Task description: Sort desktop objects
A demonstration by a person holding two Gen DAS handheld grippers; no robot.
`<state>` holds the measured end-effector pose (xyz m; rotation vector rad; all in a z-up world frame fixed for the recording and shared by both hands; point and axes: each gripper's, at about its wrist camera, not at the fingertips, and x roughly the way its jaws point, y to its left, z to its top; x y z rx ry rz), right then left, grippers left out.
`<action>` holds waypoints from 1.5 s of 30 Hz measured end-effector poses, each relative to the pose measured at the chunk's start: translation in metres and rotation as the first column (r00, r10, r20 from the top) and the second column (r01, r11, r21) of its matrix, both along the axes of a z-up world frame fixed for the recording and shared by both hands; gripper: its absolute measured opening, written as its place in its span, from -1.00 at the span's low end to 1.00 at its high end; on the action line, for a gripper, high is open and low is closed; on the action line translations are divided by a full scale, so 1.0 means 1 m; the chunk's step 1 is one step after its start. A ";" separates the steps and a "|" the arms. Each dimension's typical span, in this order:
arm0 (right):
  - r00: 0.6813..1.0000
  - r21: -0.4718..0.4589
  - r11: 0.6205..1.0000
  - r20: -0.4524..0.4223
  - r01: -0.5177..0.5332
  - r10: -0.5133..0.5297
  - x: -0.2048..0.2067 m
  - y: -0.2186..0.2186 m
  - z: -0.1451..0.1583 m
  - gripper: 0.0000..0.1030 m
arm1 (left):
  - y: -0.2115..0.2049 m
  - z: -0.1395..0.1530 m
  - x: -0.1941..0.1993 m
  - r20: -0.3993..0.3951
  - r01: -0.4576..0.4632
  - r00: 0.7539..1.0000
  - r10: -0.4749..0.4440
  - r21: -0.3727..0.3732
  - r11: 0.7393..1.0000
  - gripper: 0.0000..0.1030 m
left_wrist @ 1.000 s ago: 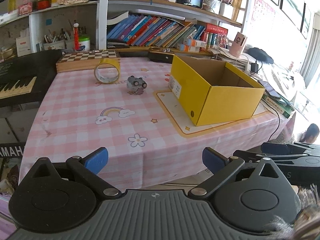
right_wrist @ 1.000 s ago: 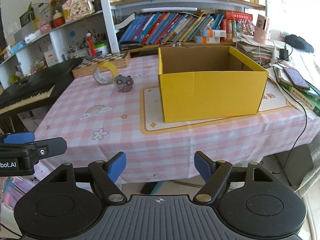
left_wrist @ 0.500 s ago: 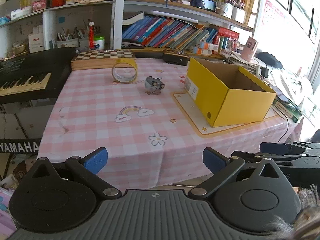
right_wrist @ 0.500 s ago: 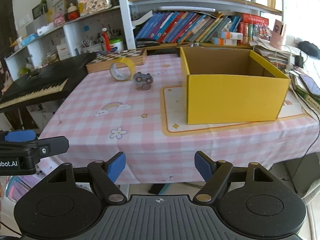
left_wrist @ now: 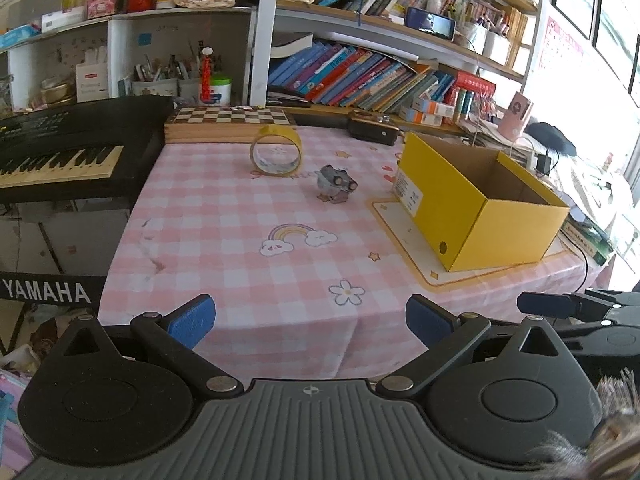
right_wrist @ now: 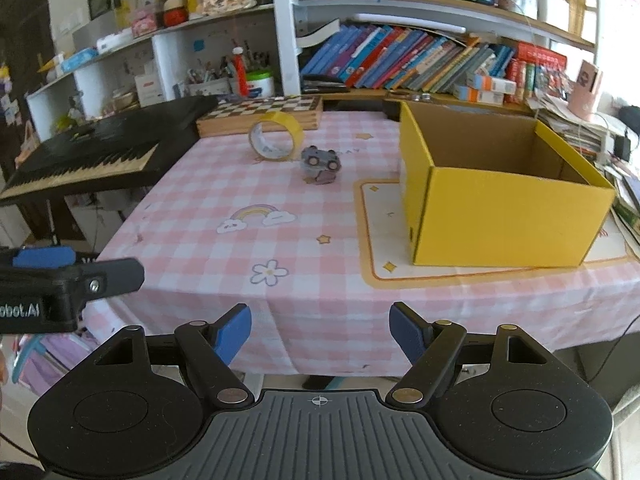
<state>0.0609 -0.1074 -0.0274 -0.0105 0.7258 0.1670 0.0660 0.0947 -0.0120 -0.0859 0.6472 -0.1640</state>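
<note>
Hovering off table edge | both jaws parted, empty | tape roll beside toy car | yellow box right

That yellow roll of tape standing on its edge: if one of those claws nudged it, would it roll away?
Probably. The yellow roll of packing tape stands upright on its rim on the pink checked tablecloth, so a sideways push could roll it or tip it flat. It looks rigid enough to grip, and its hollow core suggests it is fairly light.
</note>
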 end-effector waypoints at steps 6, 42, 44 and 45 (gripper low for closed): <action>1.000 -0.016 1.000 0.011 -0.021 0.021 0.009 0.007 0.002 0.52 | 0.001 0.000 0.006 0.005 0.004 1.000 -0.004 0.001 1.000 0.99; 0.992 0.063 0.992 -0.051 -0.112 0.116 0.180 0.013 -0.024 0.52 | 0.005 0.000 0.190 -0.053 -0.159 0.986 0.157 -0.036 0.987 1.00; 0.994 0.091 0.992 -0.057 -0.085 0.091 0.193 0.013 -0.026 0.52 | 0.002 -0.001 0.206 -0.054 -0.161 0.986 0.159 -0.036 0.986 1.00; 0.995 0.099 0.992 -0.056 -0.073 0.079 0.199 0.013 -0.027 0.52 | 0.000 -0.001 0.214 -0.054 -0.161 0.986 0.159 -0.035 0.986 1.00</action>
